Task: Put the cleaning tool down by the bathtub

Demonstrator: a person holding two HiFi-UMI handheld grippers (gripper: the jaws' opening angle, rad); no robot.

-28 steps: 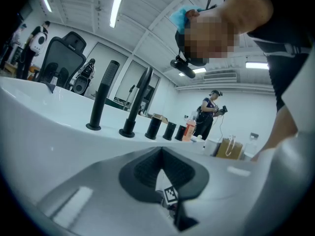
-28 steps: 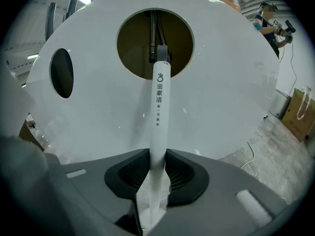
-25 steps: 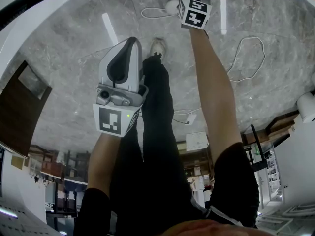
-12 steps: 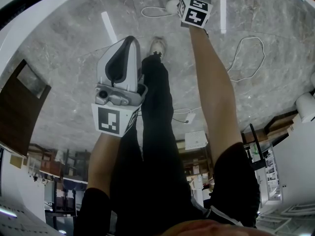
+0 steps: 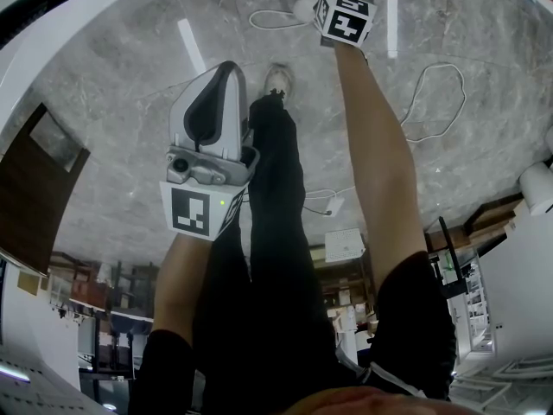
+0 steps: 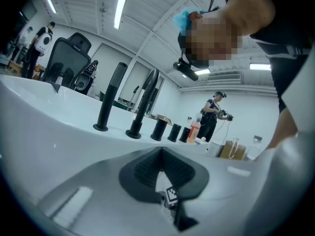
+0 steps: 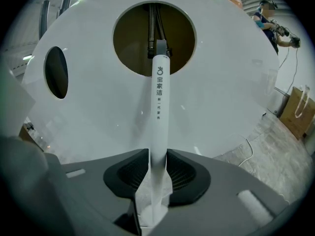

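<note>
The cleaning tool's white handle (image 7: 159,97) with grey print runs up from between the jaws of my right gripper (image 7: 157,154) and leans on the white bathtub's side (image 7: 236,82), its top at a round opening (image 7: 153,36). These jaws have just been opening; the handle stands between the pads, which are open. In the head view only this gripper's marker cube (image 5: 346,17) shows, at the top edge. My left gripper (image 5: 226,69) hangs over the grey floor, shut and empty; in its own view the left gripper (image 6: 161,151) faces the tub rim (image 6: 49,112).
Black tap fittings (image 6: 142,104) stand on the tub rim. White cables (image 5: 432,102) and a white box (image 5: 346,247) lie on the marble floor beside the person's legs (image 5: 276,232). A dark wooden panel (image 5: 39,188) is at the left. A paper bag (image 7: 298,112) stands at the right.
</note>
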